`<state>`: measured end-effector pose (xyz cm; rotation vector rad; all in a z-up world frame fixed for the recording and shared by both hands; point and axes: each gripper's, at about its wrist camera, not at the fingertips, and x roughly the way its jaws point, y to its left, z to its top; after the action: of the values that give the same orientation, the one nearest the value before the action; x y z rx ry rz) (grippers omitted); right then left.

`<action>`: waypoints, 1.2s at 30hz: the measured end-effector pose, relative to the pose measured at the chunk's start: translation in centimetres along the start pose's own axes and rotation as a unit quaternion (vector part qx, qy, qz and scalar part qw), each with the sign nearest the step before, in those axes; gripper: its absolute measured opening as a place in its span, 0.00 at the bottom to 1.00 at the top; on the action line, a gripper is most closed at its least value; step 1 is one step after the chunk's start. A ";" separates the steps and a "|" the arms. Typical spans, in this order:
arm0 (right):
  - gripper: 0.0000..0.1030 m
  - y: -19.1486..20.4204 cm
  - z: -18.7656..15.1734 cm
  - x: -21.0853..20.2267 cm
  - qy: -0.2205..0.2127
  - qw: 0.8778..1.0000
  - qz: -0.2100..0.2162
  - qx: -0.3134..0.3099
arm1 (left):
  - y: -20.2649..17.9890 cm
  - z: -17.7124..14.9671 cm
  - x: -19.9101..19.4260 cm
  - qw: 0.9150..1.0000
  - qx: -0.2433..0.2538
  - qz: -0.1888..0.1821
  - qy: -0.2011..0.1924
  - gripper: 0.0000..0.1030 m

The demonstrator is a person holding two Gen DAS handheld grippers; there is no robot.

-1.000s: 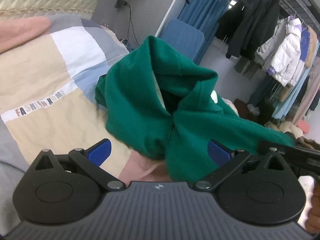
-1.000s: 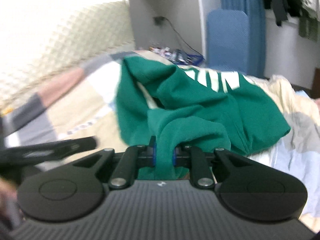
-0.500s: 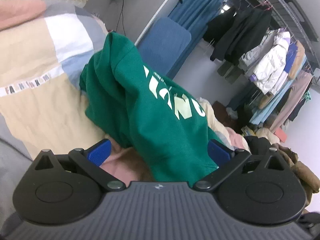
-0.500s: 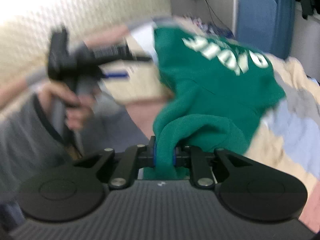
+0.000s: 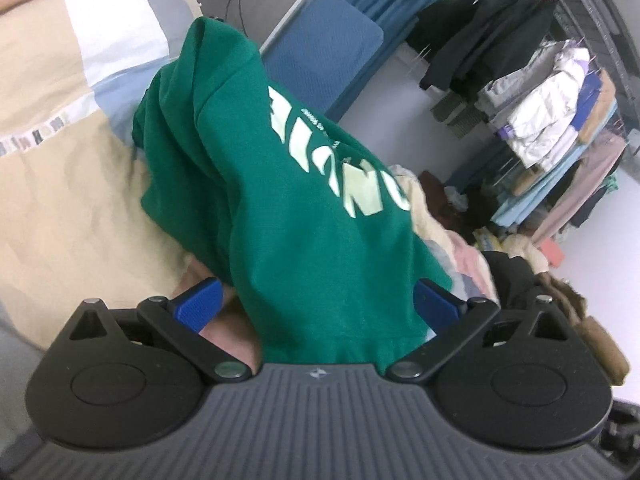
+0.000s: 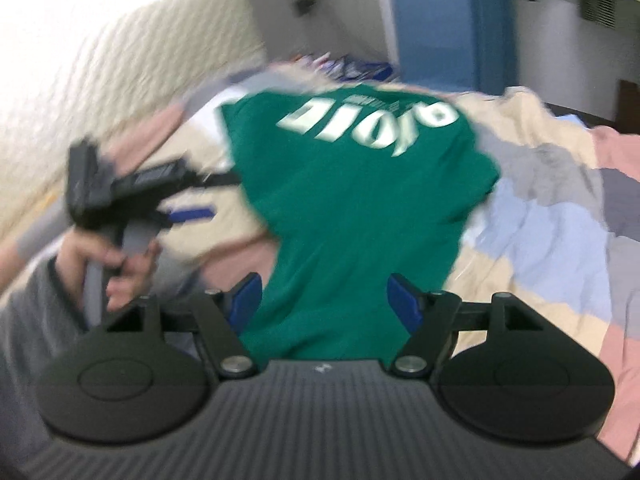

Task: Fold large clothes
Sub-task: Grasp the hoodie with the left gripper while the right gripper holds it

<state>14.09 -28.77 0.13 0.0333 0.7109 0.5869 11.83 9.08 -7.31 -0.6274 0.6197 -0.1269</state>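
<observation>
Room: bedroom; patchwork quilt [image 5: 72,184] in beige, white, grey and pink covers the bed, padded headboard [image 6: 120,80] behind it, blue chair [image 5: 324,52] past the bed's far edge, clothes rack [image 5: 552,128] of jackets on the right of my left view.

Left hand: I see it in my right view, wrapped round the handle [image 6: 116,264]; picture blurred.

Left gripper [image 5: 316,300]: blue pads [image 5: 198,304] spread wide and released. Sweatshirt hem lies between them; I see a gap at the left pad, and at the right pad the cloth comes close without any pinch I can see.

Green sweatshirt [image 5: 304,216]: heaped on the quilt, stretched from the far side of the bed toward both grippers, pale printed lettering [image 5: 340,168] on the upper face. One edge runs into each gripper's mouth.

Right gripper [image 6: 324,304]: jaws have just been opening. Blue pads [image 6: 404,304] now stand apart, released, with the sweatshirt's near edge loose between them and not pinched.

Right side of bed: rumpled quilt, pink and light blue patches; details smeared in my right view.
</observation>
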 end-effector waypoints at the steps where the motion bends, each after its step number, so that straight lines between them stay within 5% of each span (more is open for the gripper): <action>1: 0.69 -1.0 0.7 1.0 -0.003 1.000 -0.009 0.018 | 0.2 0.2 0.7 1.000 -0.002 0.001 0.006 0.99; 4: 0.69 -4.6 2.2 5.3 0.002 0.996 -0.024 0.091 | 1.3 0.8 2.8 1.000 -0.016 0.007 0.020 0.95; 10: 0.64 -11.1 3.5 13.9 0.001 0.982 -0.075 0.175 | 3.6 1.0 6.3 0.998 -0.053 -0.009 0.030 0.61; 11: 0.57 -12.1 3.6 15.0 -0.003 0.980 -0.076 0.186 | 3.9 1.0 6.7 0.998 -0.061 -0.013 0.032 0.55; 16: 0.57 -14.3 3.4 17.7 -0.025 0.980 -0.034 0.195 | 4.1 1.1 9.1 0.997 -0.054 -0.026 0.043 0.41; 18: 0.48 -14.4 3.3 18.6 -0.020 0.981 -0.032 0.189 | 3.8 1.1 10.0 0.998 -0.040 -0.011 0.050 0.29; 22: 0.14 -14.6 3.4 19.9 -0.009 0.982 -0.026 0.184 | 3.6 1.2 11.0 0.998 -0.011 0.012 0.060 0.17; 24: 0.08 -14.6 3.5 19.6 -0.013 0.985 -0.020 0.172 | 3.7 1.3 11.0 0.998 -0.018 0.010 0.058 0.11; 30: 0.07 -14.3 5.0 15.9 -0.085 0.978 0.071 0.177 | 3.8 3.3 7.6 0.998 -0.049 -0.034 0.019 0.07; 36: 0.07 -15.5 4.1 14.1 -0.083 0.957 0.120 0.249 | 4.2 3.5 4.5 0.994 -0.083 -0.066 0.002 0.07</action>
<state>32.83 -33.84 -8.73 0.6389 0.6803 0.6147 17.16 12.95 -9.81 -0.8297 0.5965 -0.2021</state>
